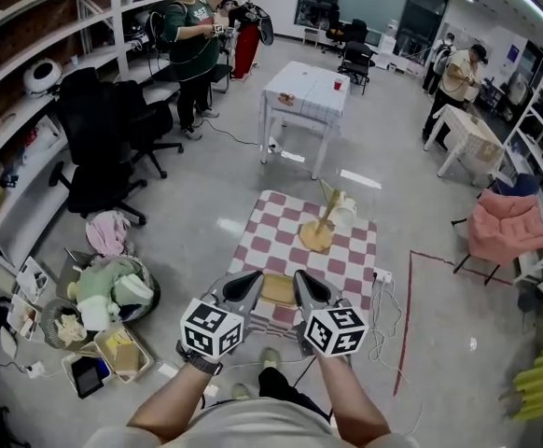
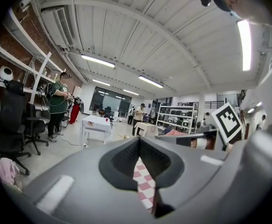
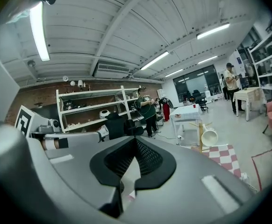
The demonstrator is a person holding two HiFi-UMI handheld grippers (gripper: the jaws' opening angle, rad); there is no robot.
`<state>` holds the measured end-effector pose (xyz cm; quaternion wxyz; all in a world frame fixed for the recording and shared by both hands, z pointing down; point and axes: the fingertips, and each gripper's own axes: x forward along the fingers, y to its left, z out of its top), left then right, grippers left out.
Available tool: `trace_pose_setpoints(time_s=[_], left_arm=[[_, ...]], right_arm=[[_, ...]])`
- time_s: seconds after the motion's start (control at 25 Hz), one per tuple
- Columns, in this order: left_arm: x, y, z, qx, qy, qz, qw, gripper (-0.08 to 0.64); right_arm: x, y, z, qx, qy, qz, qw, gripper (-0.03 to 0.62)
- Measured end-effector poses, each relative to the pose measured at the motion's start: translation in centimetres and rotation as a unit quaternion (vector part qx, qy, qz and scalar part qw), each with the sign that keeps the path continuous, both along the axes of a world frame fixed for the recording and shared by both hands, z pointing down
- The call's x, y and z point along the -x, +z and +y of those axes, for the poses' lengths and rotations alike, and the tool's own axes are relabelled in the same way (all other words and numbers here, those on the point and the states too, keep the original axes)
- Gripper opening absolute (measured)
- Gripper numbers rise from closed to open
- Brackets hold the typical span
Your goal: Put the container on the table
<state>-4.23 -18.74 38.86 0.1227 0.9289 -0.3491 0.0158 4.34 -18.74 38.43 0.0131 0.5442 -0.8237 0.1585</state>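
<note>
A flat tan container hangs between my two grippers, over the near edge of the low table with the red-and-white checked cloth. My left gripper is on its left side and my right gripper on its right. Both hold it by a thin edge. In the left gripper view the jaws stand shut, with checked cloth showing past them. The right gripper is shut on a pale strip of the container. A wooden mug stand with a white cup stands on the table's far side.
Baskets of clothes and clutter lie on the floor at the left, near black office chairs. A white table and a standing person are farther off. A pink chair and a cable with a power strip are on the right.
</note>
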Motion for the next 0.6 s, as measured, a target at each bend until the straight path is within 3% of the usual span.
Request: trace_pose_setpoints(time_s=[0.6], left_arm=[[0.24,0.13,0.41,-0.002,-0.005,-0.002,1.0000,0.006]], right_arm=[[0.83,0.13,0.59,0.002,-0.006,0.005,1.000,0.009]])
